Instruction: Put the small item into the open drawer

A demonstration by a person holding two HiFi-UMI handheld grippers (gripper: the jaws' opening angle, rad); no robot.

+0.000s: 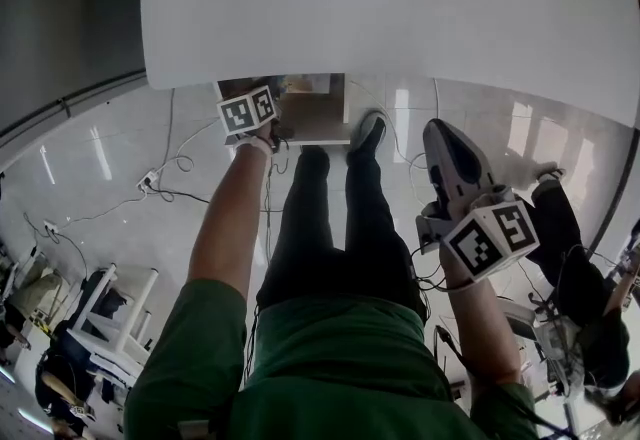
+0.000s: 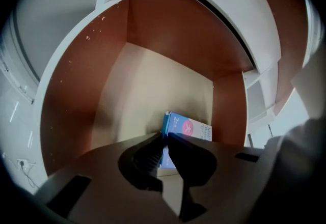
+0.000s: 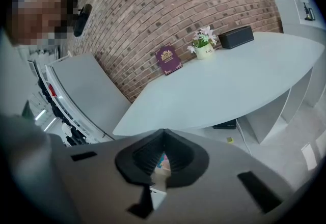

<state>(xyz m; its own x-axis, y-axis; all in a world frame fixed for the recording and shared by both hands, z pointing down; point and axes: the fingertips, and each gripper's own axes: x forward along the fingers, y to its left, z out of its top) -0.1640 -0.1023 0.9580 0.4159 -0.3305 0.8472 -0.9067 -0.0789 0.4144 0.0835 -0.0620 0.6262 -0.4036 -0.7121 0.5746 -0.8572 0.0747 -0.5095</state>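
Under the white table top (image 1: 400, 8) an open drawer (image 1: 312, 118) with brown walls (image 2: 76, 80) and a pale floor stands pulled out. My left gripper (image 1: 270, 131) reaches down into it. A small blue and pink box (image 2: 189, 129) lies near the drawer's far right corner, and the left gripper (image 2: 166, 136) is shut on its left edge, with blue showing in the narrow gap between the jaws. My right gripper (image 1: 440, 135) hangs off to the right above the floor. Its jaws (image 3: 163, 134) meet at the tips with nothing in them.
The person's legs and one shoe (image 1: 370, 133) stand right in front of the drawer. Cables (image 1: 160, 178) trail over the glossy floor at left. On the table are a purple book (image 3: 168, 59), a flower pot (image 3: 204, 45) and a black box (image 3: 235, 37), backed by a brick wall.
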